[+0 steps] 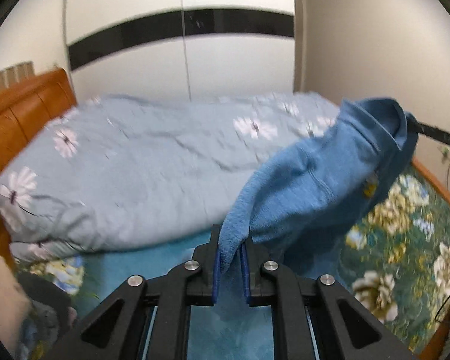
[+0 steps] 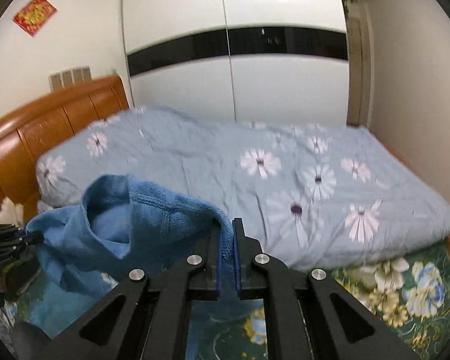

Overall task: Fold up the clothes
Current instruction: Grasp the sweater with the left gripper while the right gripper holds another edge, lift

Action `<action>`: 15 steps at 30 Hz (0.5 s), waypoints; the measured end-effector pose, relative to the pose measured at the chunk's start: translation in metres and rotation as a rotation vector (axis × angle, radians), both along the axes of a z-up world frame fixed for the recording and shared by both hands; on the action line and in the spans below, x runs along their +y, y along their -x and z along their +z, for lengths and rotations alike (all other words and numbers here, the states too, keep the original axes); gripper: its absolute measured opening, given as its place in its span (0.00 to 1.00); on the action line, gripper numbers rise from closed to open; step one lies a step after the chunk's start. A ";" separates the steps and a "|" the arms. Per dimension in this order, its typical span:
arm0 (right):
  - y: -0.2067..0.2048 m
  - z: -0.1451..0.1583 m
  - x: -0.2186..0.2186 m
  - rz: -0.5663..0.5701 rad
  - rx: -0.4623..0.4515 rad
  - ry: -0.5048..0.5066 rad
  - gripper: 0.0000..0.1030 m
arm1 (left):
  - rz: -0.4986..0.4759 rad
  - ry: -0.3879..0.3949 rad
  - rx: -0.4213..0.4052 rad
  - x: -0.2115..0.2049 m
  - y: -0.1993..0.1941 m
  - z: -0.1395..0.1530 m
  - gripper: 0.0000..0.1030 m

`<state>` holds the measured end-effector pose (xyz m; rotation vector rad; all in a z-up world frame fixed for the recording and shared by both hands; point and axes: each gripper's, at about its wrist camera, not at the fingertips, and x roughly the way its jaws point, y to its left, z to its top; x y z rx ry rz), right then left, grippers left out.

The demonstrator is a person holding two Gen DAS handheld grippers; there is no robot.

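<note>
The left gripper is nearly closed, its blue pads pinching an edge of the blue fleece garment. From there the garment rises toward 2 o'clock in the left wrist view, where its collar end meets the dark tip of the other gripper at the frame's right edge.

The right gripper is likewise nearly closed, with a fold of the same garment clamped between its pads. In the right wrist view the cloth runs off toward 9 o'clock, sagging in the middle with the neck opening gaping upward, and ends at the left gripper's black frame at the left edge. So the garment hangs stretched between the two grippers, lifted above the bed.

Under it lies a green floral sheet, showing at 4 o'clock in both views. Beyond the garment, toward 12 o'clock, a pale blue quilt with white daisies is heaped across the bed. An orange wooden headboard stands at 10 o'clock, and a white wardrobe with a black band fills the wall behind. A red poster hangs at 10 o'clock, high on the wall.
</note>
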<state>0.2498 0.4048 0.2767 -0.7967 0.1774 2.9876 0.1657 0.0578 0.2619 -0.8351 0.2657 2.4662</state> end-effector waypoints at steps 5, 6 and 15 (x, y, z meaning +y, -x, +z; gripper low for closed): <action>-0.044 0.039 -0.009 0.023 0.092 -0.021 0.06 | 0.014 -0.048 0.091 -0.023 -0.044 0.039 0.12; -0.056 0.044 -0.011 0.030 0.106 -0.023 0.06 | 0.010 -0.053 0.105 -0.027 -0.054 0.044 0.12; -0.159 0.084 -0.016 0.106 0.184 -0.007 0.06 | -0.054 -0.069 0.202 -0.056 -0.147 0.089 0.12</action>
